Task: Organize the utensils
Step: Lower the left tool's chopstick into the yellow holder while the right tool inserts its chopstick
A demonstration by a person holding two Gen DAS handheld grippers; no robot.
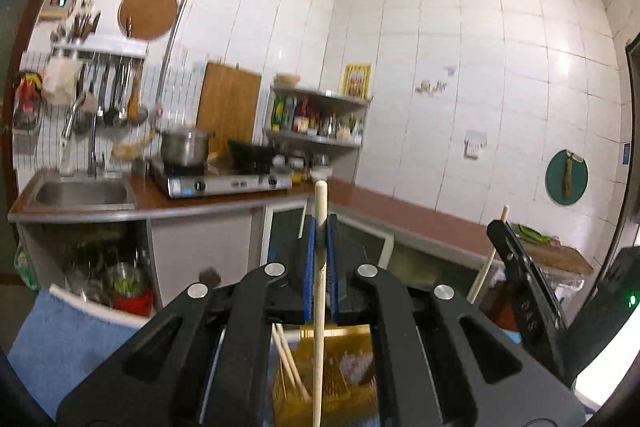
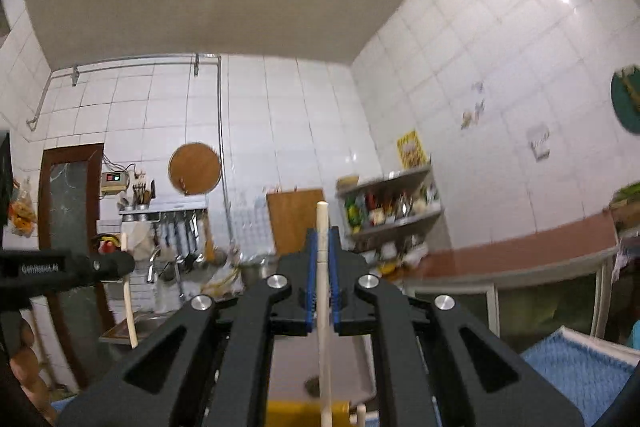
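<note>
From the left wrist, our left gripper (image 1: 320, 227) is clamped on a wooden chopstick (image 1: 319, 299) standing upright between the pads, its lower end over the yellow utensil basket (image 1: 326, 383) beneath the fingers. We should keep it vertical and lower it straight in.

From the right wrist, our right gripper (image 2: 323, 239) pinches a second chopstick (image 2: 323, 311) upright; the basket's rim (image 2: 298, 413) sits below the fingers, so we would wait our turn.

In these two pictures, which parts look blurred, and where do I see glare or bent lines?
Left wrist view: the hanging utensils and round board are smeared; tile lines curve; glare on the right wall. Right wrist view: the shelf of bottles is blurred, with glare top right; the chopstick in the right hand-held gripper stays sharp.
</note>
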